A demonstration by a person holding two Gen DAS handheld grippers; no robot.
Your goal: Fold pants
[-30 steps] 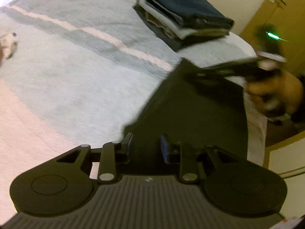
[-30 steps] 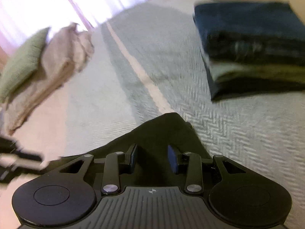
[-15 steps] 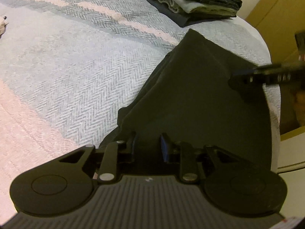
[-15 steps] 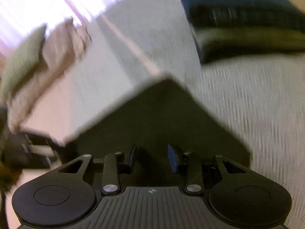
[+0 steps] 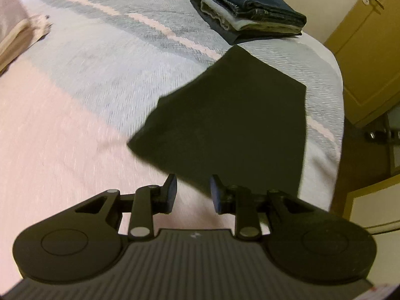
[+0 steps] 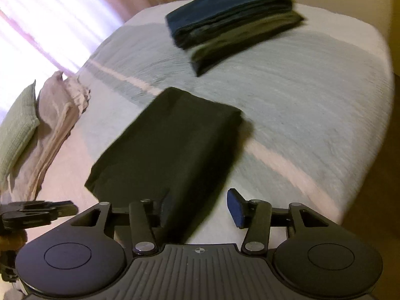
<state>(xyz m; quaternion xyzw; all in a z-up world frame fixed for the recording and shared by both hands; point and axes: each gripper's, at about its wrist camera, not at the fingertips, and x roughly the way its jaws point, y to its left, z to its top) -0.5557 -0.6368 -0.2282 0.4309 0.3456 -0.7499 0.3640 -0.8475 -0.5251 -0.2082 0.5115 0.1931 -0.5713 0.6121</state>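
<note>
Black pants [image 6: 165, 150] lay folded — both grippers, left [image 5: 192, 191] and right [image 6: 200, 206], gaped empty — probably stacking on the pile [image 5: 250, 12] next.

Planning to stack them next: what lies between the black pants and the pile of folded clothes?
Only bare bedspread separates the black pants from the pile, shown in both wrist views.
</note>
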